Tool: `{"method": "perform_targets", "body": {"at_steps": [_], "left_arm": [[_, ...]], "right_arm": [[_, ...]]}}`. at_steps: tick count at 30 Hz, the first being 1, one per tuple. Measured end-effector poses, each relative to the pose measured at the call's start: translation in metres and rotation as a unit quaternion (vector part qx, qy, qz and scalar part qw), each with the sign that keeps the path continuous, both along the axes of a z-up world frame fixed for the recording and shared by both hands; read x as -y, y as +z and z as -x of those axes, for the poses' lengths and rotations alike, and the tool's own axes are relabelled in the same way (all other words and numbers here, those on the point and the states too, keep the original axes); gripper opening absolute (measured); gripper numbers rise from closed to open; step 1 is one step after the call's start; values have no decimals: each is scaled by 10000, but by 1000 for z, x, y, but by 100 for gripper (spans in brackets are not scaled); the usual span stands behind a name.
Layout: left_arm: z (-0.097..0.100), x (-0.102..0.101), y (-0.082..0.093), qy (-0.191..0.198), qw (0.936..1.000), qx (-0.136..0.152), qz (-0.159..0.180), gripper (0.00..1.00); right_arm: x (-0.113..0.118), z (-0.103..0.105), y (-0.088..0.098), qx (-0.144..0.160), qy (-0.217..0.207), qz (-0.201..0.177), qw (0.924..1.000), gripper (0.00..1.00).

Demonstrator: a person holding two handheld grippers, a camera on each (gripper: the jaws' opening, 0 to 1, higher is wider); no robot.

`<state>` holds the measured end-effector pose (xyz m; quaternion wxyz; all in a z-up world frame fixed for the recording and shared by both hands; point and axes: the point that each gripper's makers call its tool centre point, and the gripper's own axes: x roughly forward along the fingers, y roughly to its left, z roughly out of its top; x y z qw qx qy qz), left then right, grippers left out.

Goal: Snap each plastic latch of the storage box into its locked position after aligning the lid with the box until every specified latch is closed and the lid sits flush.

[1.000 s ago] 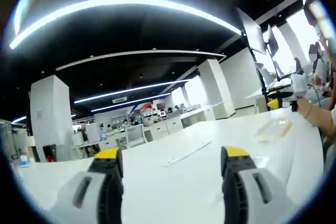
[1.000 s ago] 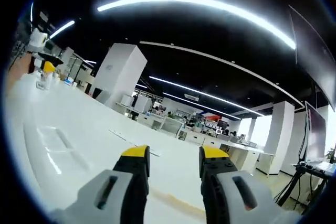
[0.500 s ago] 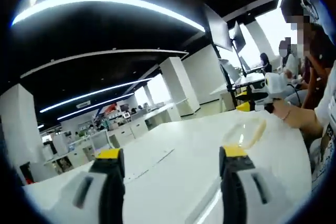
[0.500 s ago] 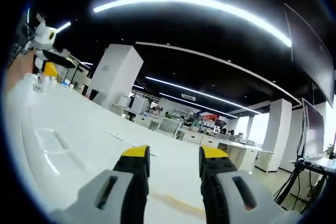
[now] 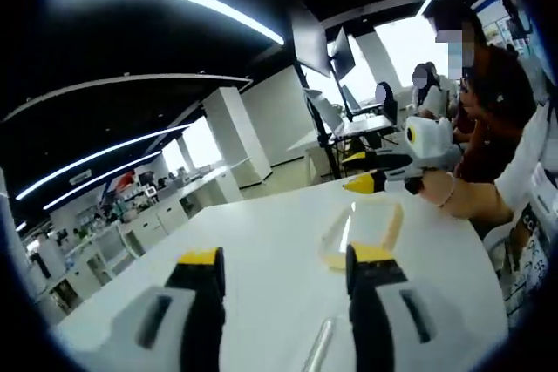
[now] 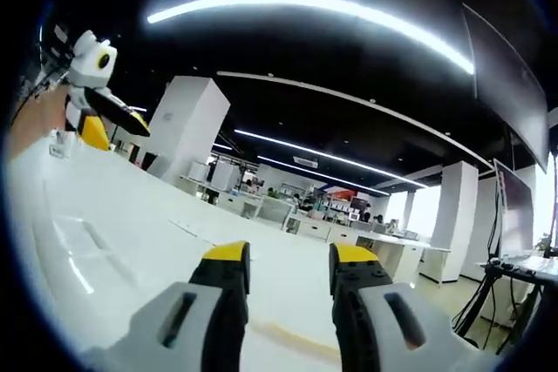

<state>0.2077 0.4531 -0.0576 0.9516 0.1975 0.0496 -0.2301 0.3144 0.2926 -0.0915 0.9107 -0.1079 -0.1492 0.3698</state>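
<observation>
White table point(image 5: 261, 241), clear lid point(image 5: 362, 234) lying flat, long axis running away, left tongs point(image 5: 283, 260) parted

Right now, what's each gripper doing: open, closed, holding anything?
Left gripper: open, nothing between its jaws.
Right gripper: open, nothing between its jaws.

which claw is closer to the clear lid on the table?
Right, probably. The right claw hovers just past the clear lid; the left claw points at it from farther back.

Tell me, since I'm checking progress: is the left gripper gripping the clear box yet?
No: the left gripper is open and empty, short of the clear box on the table.
</observation>
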Motion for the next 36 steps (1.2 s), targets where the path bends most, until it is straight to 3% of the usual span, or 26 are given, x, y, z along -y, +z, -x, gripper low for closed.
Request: {"method": "perform_targets", "body": {"at_steps": [3, 13, 16, 19, 23, 31, 32, 36], "left_arm": [[-11, 10, -3, -102, 9999, -86, -68, 48], [-44, 57, -33, -572, 9942, -799, -440, 32], [-51, 67, -42, -654, 9915, -982, -550, 29], [-56, 77, -59, -774, 9845, -1390, -742, 24], [-65, 87, -70, -792, 9802, -1577, -900, 18], [-71, 110, -117, -1073, 9500, -2522, -1497, 2], [-79, 105, -121, -1080, 9432, -2714, -1580, 1], [-83, 106, -141, -1051, 9337, -2979, -1684, 0]], "right_arm": [[0, 2, 0, 46, -41, 22, 10000, 36], [10, 1, -5, -23, -243, -37, 9997, 33], [11, 1, -5, -17, -280, -34, 9996, 33], [15, -2, -7, -39, -372, 27, 9993, 32], [20, -4, -8, -124, -433, 49, 9990, 31], [19, -2, -10, -125, -409, 147, 9990, 31], [19, -1, -10, -120, -404, 175, 9990, 31], [19, 0, -11, -120, -406, 210, 9989, 31]]}}
